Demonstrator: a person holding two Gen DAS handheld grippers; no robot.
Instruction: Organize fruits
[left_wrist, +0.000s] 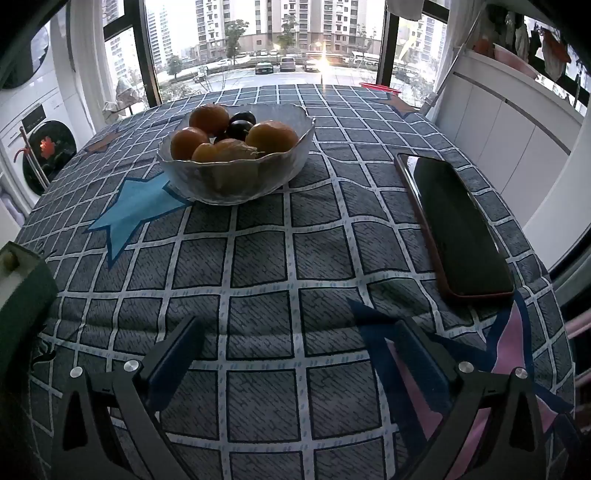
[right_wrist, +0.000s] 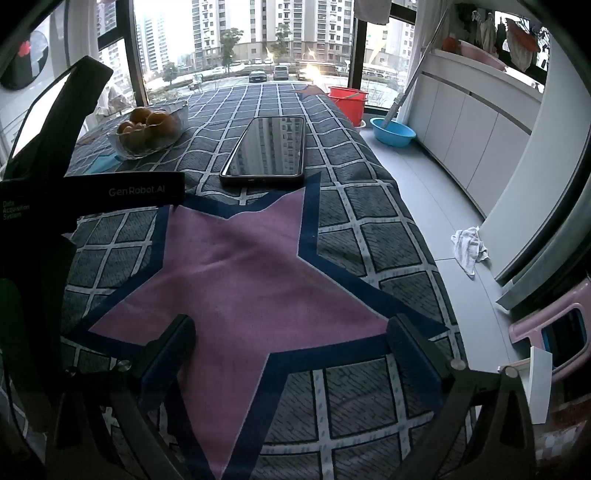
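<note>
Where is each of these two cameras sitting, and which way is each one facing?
Left wrist: on the left gripper, looking forward and down over the checked tablecloth at the glass fruit bowl; its two open fingers show.
Right wrist: on the right gripper, looking down at the pink star; its open fingers and the other gripper's body at left show.
Shared: bowl, phone, window.

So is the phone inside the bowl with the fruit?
No, the phone lies flat on the checked cloth, off to the right of the bowl, which holds only fruit.
</note>
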